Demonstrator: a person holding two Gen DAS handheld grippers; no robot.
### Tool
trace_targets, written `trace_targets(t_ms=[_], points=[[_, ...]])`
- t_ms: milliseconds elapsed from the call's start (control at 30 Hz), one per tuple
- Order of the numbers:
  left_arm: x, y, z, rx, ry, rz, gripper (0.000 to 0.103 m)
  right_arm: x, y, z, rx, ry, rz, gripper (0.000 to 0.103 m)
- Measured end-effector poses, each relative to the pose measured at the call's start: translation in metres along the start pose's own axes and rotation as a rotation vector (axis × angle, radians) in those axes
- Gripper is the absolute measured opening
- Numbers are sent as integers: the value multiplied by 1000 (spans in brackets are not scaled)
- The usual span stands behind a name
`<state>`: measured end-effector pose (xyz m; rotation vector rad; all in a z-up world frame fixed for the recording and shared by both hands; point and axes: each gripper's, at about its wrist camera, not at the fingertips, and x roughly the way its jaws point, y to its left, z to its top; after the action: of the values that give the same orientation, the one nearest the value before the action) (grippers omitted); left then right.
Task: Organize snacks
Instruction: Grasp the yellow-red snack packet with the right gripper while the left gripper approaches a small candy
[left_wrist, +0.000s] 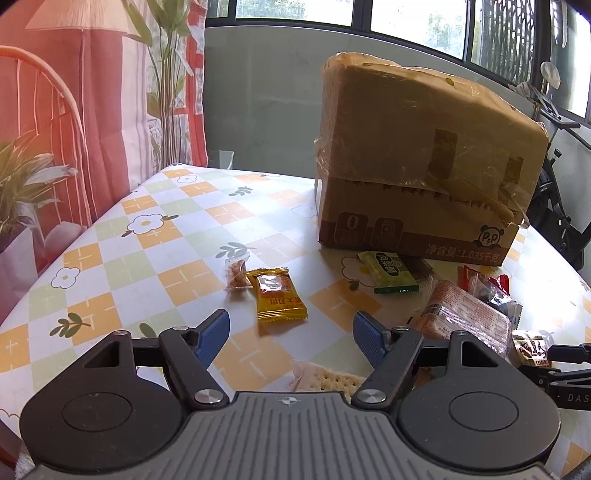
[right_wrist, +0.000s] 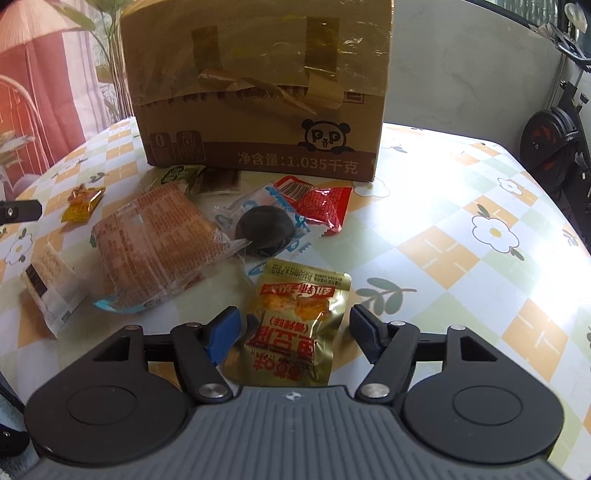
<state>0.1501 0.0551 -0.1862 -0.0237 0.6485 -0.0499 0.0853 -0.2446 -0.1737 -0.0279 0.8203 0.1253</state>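
A gold foil snack packet (right_wrist: 295, 325) with red lettering and a clear window is seen lying flat on the table (right_wrist: 461, 221), between the spread fingers of the right gripper (right_wrist: 293, 332); whether the pads touch it cannot be told. Beyond it, a dark round snack in a clear wrapper (right_wrist: 264, 230) and a large orange biscuit pack (right_wrist: 159, 240) are heaped before a taped cardboard box (right_wrist: 258, 92). Open checked cloth is left to the right, up to the table's rim. The left gripper (left_wrist: 291, 338) is held with fingers spread and empty, near a yellow packet (left_wrist: 279, 295).
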Motion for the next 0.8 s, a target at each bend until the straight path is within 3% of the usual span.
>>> trace_targets(t_ms=[333, 400, 500, 667, 800], points=[[2, 1, -1, -15, 8, 3, 76, -2, -8, -3, 2, -37, 27, 57], [3, 1, -1, -17, 9, 5, 76, -4, -11, -3, 14, -44, 27, 49], [2, 1, -1, -18, 8, 4, 76, -6, -17, -2, 62, -60, 52, 47], [2, 0, -1, -20, 7, 5, 76, -16, -24, 6, 75, -172, 60, 47], [4, 0, -2, -16, 13, 9, 76, -7, -18, 16, -49, -242, 78, 47]])
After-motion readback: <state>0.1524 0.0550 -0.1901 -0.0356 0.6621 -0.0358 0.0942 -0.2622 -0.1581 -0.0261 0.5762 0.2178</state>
